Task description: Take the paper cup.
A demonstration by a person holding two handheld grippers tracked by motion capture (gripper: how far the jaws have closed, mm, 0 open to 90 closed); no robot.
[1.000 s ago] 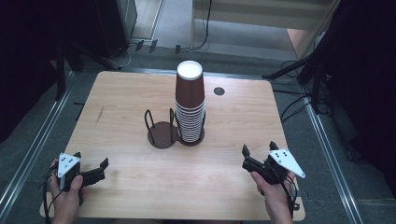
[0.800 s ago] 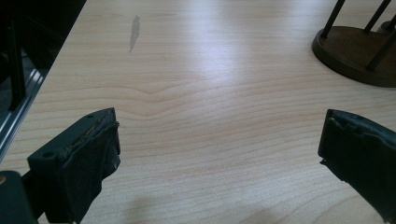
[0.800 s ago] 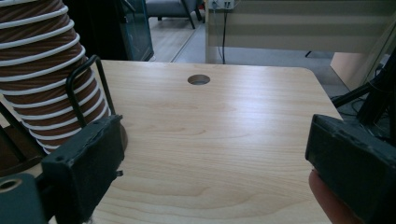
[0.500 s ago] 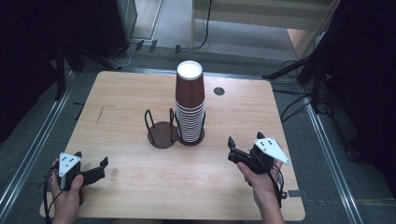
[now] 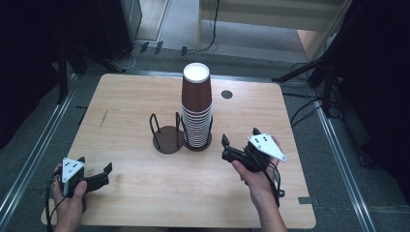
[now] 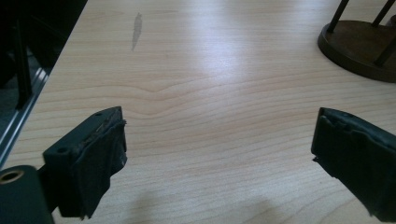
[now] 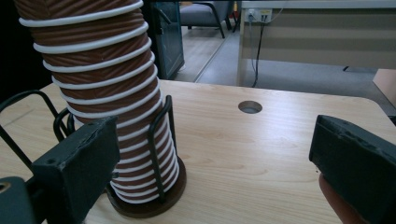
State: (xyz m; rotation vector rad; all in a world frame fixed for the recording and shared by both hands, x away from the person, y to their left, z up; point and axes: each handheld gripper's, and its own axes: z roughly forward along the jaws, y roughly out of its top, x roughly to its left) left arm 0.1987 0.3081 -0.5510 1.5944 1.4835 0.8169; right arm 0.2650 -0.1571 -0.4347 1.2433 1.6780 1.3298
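A tall stack of brown paper cups (image 5: pixel 197 108) with white rims stands upside down in a dark wire holder at the table's middle. Joined to it on the left is a second round holder (image 5: pixel 167 139), with nothing in it. My right gripper (image 5: pixel 240 136) is open just right of the stack, its jaws pointing toward it and holding nothing. In the right gripper view the cup stack (image 7: pixel 105 93) rises behind the left jaw of my right gripper (image 7: pixel 215 135). My left gripper (image 5: pixel 95 164) is open at the front left corner; its jaws have just been opening, over bare wood (image 6: pixel 217 126).
The wooden table (image 5: pixel 125 96) has a round cable hole (image 5: pixel 226 94) behind the stack. Dark stands and cables line the floor on both sides. In the left gripper view, the empty holder's base (image 6: pixel 359 46) sits at the top right.
My right gripper has moved left and slightly up, from the table's right edge to close beside the cup stack. The left hand has stayed in place.
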